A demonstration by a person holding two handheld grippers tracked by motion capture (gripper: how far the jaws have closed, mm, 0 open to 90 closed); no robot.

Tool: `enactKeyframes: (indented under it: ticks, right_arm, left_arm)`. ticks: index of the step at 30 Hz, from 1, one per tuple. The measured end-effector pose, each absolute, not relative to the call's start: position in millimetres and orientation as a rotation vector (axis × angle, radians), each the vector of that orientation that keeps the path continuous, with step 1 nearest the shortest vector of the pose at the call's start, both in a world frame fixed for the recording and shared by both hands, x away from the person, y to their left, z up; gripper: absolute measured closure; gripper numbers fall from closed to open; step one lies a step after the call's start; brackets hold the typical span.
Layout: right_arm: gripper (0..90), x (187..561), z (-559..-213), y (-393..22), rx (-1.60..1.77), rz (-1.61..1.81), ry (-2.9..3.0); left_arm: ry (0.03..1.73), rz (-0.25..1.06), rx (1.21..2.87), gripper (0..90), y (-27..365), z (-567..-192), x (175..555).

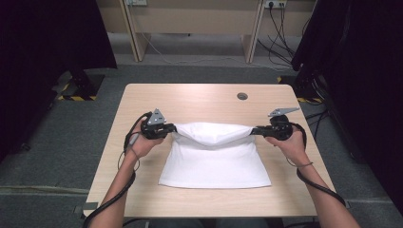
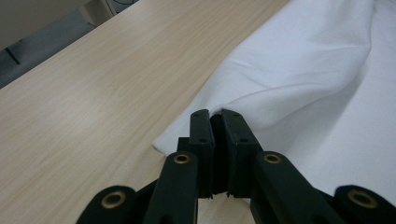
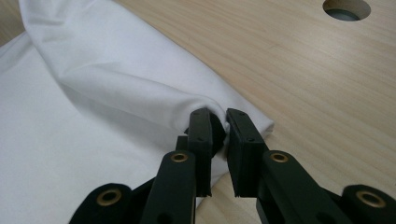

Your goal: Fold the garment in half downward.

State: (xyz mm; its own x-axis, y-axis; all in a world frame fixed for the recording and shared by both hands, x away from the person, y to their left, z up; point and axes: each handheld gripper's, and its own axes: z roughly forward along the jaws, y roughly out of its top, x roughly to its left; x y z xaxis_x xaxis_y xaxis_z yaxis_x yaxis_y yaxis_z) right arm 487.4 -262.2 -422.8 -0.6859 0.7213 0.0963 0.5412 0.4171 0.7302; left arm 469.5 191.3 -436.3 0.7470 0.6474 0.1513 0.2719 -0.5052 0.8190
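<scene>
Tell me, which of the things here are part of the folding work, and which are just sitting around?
In the work:
white cloth, far edge lifted
left gripper, shut on the cloth's left corner
right gripper, shut on its right corner
table, carrying the cloth

Just around:
round hole in the tabletop
cables on the floor behind

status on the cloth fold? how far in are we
Early to midway, by the look of it. Done: the left tongs and right tongs are each shut on a far corner of the white cloth. In hand: that far edge is lifted and sags between them over the flat part. Left: carrying it to the near edge, which lies flat on the table, and letting go.
</scene>
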Motion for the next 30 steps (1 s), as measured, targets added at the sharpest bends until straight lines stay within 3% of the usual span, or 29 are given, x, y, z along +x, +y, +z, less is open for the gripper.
enactKeyframes:
  ticks: [30]
  right_arm:
    - [81.0, 465.7, -416.0, -265.9, 1.046, 1.139, 2.434]
  left_arm:
    - [0.639, 0.604, 2.11, 82.9, 196.2, -431.1, 442.9]
